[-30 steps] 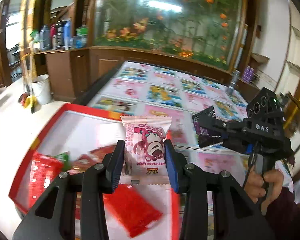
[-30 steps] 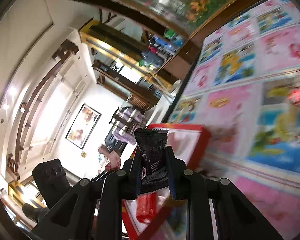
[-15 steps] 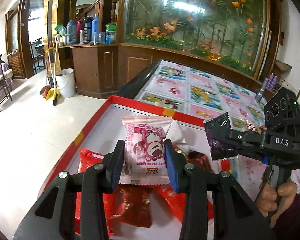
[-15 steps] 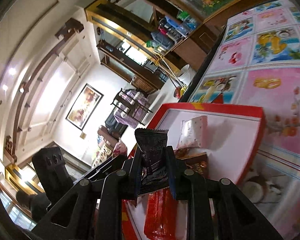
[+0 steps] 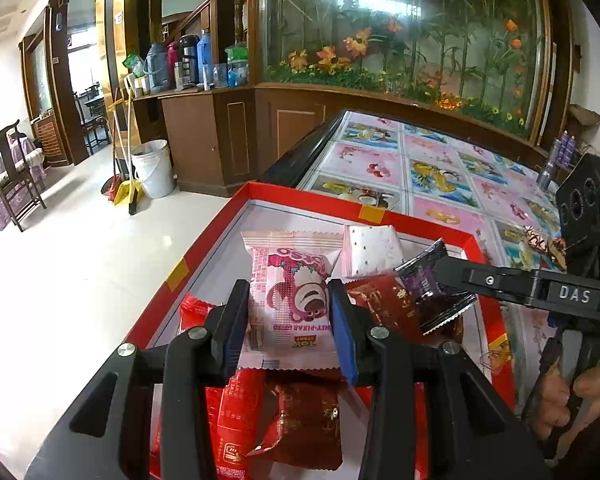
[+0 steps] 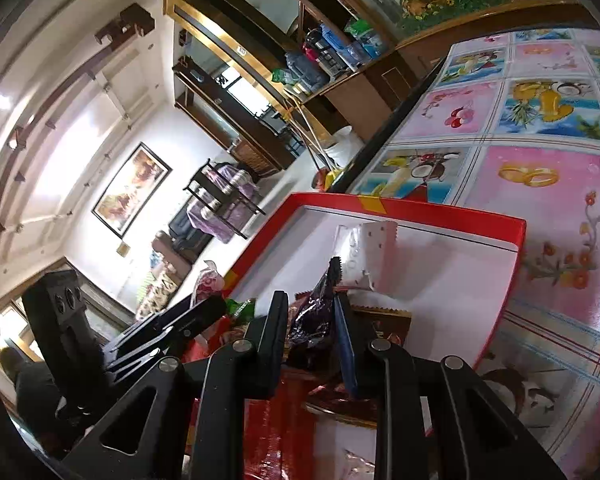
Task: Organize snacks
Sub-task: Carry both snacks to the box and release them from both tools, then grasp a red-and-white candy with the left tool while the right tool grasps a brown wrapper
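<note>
My left gripper (image 5: 290,312) is shut on a pink bear-print snack packet (image 5: 292,300), held above the red box (image 5: 260,191). My right gripper (image 6: 310,320) is shut on a dark purple snack packet (image 6: 314,316), also over the box; it shows in the left wrist view (image 5: 440,280) at the right, with the purple packet (image 5: 428,286) in it. Inside the box lie a white dotted packet (image 5: 372,250), a dark red packet (image 5: 388,308) and several bright red packets (image 5: 236,412). The box's white floor (image 6: 440,280) shows at its far end.
The box sits at the near corner of a table covered with a pink and blue picture cloth (image 5: 440,168). Loose snacks (image 5: 540,240) lie on the cloth at the right. A white bucket (image 5: 152,168), brooms and a wooden cabinet stand beyond the table's left edge.
Both grippers have come down and nearer over the red box, each keeping its packet. The purple packet now hangs low over the dark red packet inside the box.
</note>
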A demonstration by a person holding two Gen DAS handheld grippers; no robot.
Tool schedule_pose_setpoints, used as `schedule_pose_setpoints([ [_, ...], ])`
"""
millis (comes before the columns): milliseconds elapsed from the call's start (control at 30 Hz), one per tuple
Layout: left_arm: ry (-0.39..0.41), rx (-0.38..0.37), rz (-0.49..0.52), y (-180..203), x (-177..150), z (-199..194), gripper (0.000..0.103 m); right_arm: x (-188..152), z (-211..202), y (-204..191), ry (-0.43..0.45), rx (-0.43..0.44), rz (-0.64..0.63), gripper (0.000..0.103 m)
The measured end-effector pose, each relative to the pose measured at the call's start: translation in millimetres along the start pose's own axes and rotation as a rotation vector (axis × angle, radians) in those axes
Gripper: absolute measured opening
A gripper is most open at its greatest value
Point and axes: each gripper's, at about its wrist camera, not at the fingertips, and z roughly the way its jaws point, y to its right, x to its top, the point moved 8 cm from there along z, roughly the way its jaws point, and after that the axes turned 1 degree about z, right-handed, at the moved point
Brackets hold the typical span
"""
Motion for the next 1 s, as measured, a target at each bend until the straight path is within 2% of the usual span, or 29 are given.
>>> schedule_pose_setpoints([
  [167,-0.010,0.030,0.007,-0.2,-1.8,2.3,0.039,0.3,-9.4,0.4,0.015,0.010,0.015,0.027],
  [300,-0.020,0.045,-0.011,-1.3,-2.0,3.0,0.056,4.7,-14.8,0.6,0.027,0.011,0.022,0.029],
  [367,-0.018,0.063,-0.018,-3.4,-0.7,1.0,0.066,9.7,-20.7,1.1,0.037,0.013,0.024,0.035],
  [600,0.045,0.076,0.038,9.6,15.9,-17.8,0.074,31.4,-60.6,20.0,0.130,-0.040,0.049,0.049],
  [700,0.046,0.062,0.079,24.0,21.1,-18.8,0.077,44.3,-94.8,37.9,0.205,-0.085,0.061,0.055],
  [800,0.041,0.047,0.109,39.3,23.2,-18.8,0.077,58.0,-140.0,67.2,0.280,-0.182,0.069,0.059],
  [933,0.013,-0.008,0.136,68.3,24.2,-15.6,0.077,64.9,-215.5,126.7,0.367,-0.322,0.142,0.063],
  [1000,0.015,-0.034,0.173,90.7,28.2,-15.9,0.076,63.3,-244.4,154.9,0.389,-0.357,0.203,0.064],
])
